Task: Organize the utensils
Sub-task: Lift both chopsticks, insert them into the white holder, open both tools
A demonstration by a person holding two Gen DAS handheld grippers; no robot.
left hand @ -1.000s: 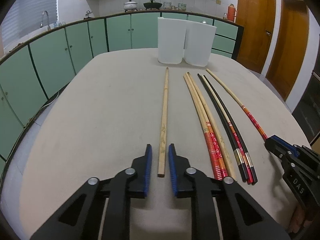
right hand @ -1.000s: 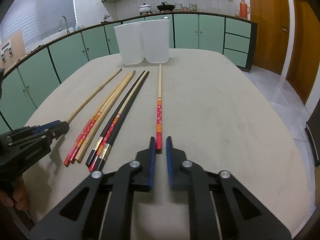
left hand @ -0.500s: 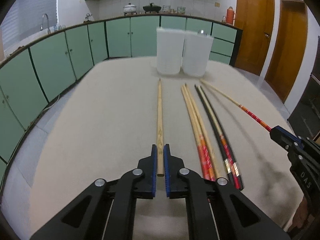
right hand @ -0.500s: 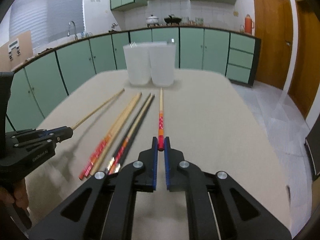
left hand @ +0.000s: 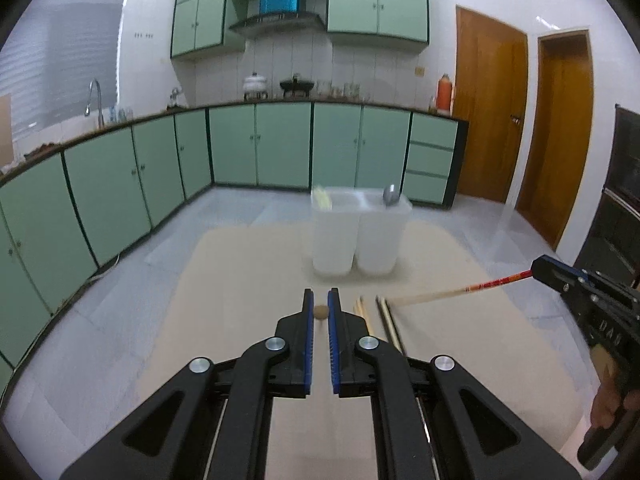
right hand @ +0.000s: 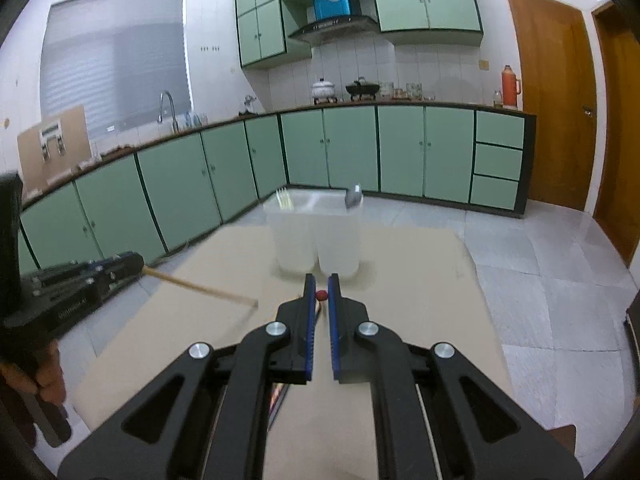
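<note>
Above the beige table (left hand: pixel 248 280), left gripper (left hand: pixel 321 312) pinches a plain wooden chopstick (left hand: pixel 321 312), seen end-on; right gripper (right hand: pixel 321 295) clamps a red-patterned chopstick (right hand: pixel 321 295), its pale round shaft free of the table. Remaining chopsticks (left hand: pixel 380 316) lie mostly hidden behind the jaws. Two translucent white bins (left hand: pixel 356 236), blurred, stand touching near the far edge; the table's left side is bare.

A home kitchen: green cabinets (left hand: pixel 256 144), sink tap (right hand: pixel 168 106), range hood (right hand: pixel 334 24), pots (left hand: pixel 256 82) on the counter.
</note>
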